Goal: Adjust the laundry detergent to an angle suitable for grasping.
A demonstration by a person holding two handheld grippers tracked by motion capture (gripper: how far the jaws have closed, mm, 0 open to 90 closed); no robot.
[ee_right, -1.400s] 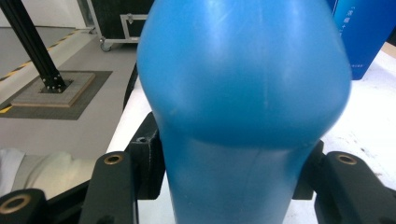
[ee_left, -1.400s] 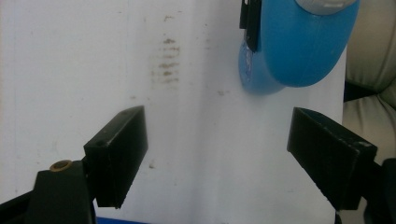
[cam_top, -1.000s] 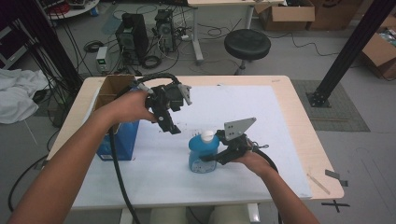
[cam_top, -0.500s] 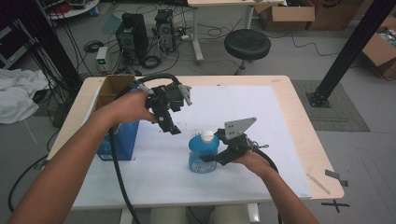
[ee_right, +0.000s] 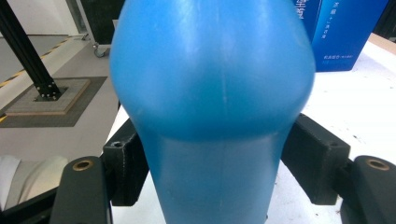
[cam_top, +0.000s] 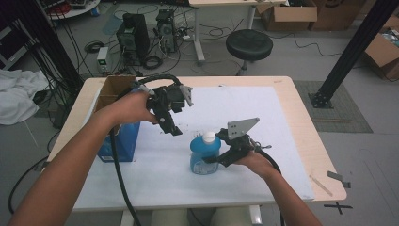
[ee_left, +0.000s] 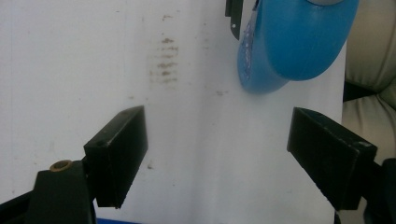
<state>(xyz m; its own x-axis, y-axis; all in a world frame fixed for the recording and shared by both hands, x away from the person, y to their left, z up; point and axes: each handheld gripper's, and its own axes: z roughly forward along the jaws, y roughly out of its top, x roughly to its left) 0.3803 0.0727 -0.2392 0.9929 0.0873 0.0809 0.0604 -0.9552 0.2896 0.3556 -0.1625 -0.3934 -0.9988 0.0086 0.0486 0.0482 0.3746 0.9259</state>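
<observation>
On the table's white sheet, high view: blue bottle (cam_top: pixel 205 154) upright, right gripper (cam_top: pixel 214 160) straddling it low, jaws just easing open. Left gripper view: left gripper (ee_left: pixel 215 158) spread, empty, on standby. Right gripper view: a sliver of gap on the right, so released.

Light wooden rectangular table (cam_top: pixel 301 117), white paper sheet (cam_top: pixel 263 113) covering its top, blue plastic bottle with white cap (cam_top: pixel 204 154) standing upright mid-sheet, blue cardboard box (cam_top: pixel 117 141) at left edge.
</observation>
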